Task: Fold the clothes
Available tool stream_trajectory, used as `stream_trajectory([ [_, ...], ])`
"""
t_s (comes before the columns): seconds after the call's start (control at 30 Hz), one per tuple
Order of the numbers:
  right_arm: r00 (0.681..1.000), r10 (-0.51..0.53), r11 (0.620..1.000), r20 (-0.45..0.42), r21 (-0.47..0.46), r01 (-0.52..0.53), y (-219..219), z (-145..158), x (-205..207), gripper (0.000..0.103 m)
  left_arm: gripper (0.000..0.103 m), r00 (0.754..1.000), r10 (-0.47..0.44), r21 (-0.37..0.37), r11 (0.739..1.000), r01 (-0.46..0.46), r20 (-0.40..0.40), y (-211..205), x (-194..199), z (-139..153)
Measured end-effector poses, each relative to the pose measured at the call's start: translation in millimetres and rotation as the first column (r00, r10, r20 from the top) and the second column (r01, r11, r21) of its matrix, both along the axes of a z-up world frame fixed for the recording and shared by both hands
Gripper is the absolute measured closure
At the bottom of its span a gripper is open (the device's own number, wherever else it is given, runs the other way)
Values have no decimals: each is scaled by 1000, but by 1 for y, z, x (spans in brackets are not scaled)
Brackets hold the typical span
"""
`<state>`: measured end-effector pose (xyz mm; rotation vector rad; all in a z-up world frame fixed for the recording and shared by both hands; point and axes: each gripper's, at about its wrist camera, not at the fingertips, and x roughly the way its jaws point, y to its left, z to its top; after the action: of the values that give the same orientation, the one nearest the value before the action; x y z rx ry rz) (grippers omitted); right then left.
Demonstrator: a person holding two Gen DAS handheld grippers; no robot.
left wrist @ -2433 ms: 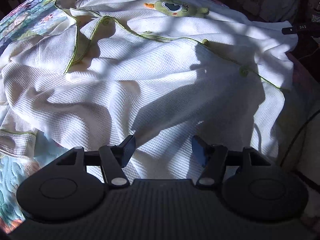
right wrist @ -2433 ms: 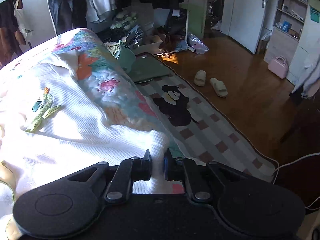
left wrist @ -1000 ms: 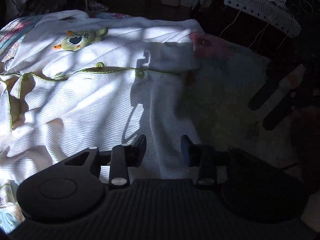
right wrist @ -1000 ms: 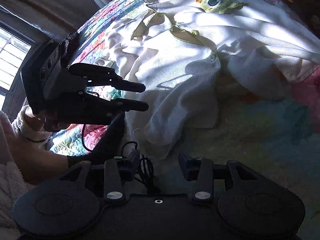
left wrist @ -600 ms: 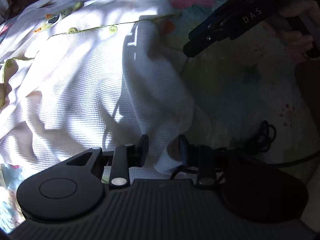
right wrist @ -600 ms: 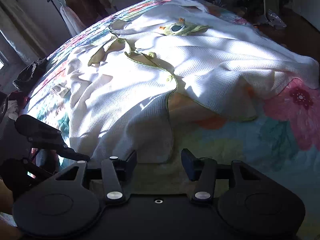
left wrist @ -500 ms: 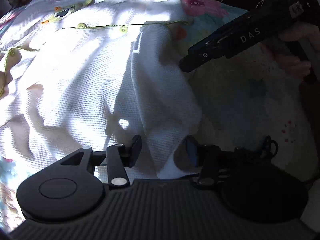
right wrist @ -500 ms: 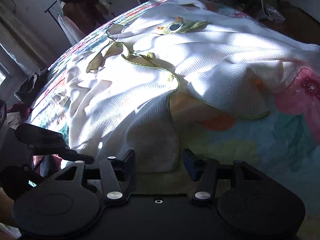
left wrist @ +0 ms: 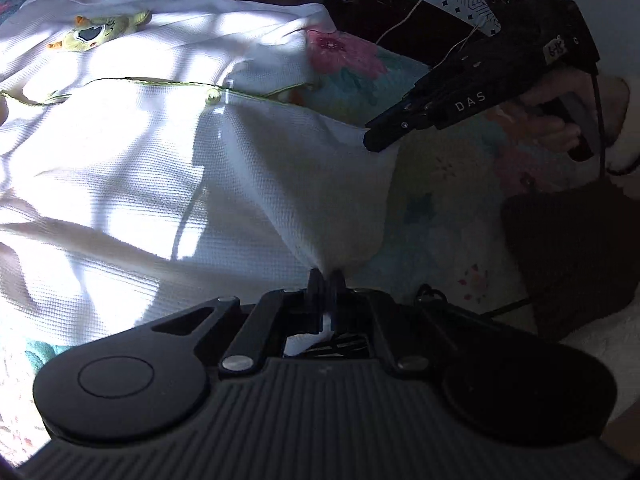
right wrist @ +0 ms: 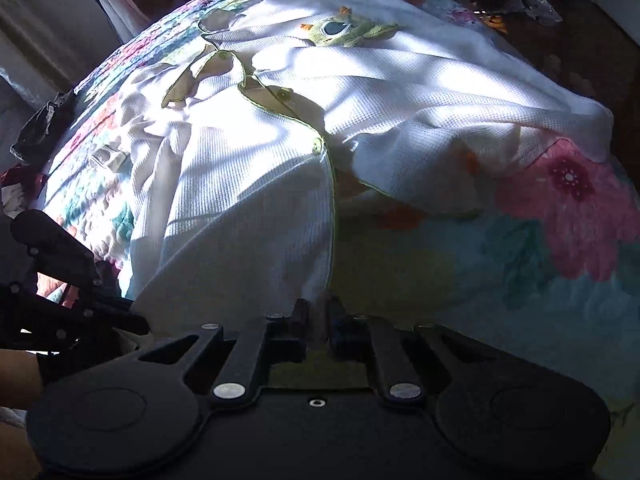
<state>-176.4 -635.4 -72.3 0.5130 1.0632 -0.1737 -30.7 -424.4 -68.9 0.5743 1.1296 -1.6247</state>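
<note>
We see a bed under a floral quilt (right wrist: 560,216), and a white waffle-knit shirt (right wrist: 248,184) lies spread across that quilt, beside its pink flower.

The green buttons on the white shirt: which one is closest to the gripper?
The lowest button on the shirt's green-trimmed edge, nearest the hem. The other two sit farther up, toward the collar.

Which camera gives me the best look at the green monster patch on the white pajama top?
The right wrist view: the green monster patch lies sunlit and whole, its eye clear, on the white pajama top. The left wrist view shows it smaller, near the top left edge.
</note>
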Motion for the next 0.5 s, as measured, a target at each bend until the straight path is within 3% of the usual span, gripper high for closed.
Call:
stream_trajectory([
  [0.1, 1000, 11, 999, 13, -36, -11, 4, -7, -1, 89, 100, 995, 4, 86, 996, -12, 100, -12, -7, -26],
  [0.23, 995, -63, 998, 76, -7, 64, -4, -23, 8, 88, 100, 979, 133, 72, 987, -145, 152, -10, -6, -44],
  [0.33, 973, -182, 983, 143, 25, 180, -24, -31, 12, 84, 100, 960, 232, -4, 972, -234, 155, -1, 5, -33],
  [0.4, 947, -269, 963, 173, 67, 261, -38, -41, 12, 69, 100, 938, 304, -77, 953, -295, 167, 6, 15, -19],
  [0.47, 907, -367, 927, 206, 160, 339, -54, -53, 11, 63, 100, 907, 389, -147, 918, -368, 159, 12, 32, -3],
  [0.5, 886, -409, 907, 218, 201, 369, -59, -58, 10, 54, 100, 891, 430, -175, 898, -405, 147, 15, 41, 4],
])
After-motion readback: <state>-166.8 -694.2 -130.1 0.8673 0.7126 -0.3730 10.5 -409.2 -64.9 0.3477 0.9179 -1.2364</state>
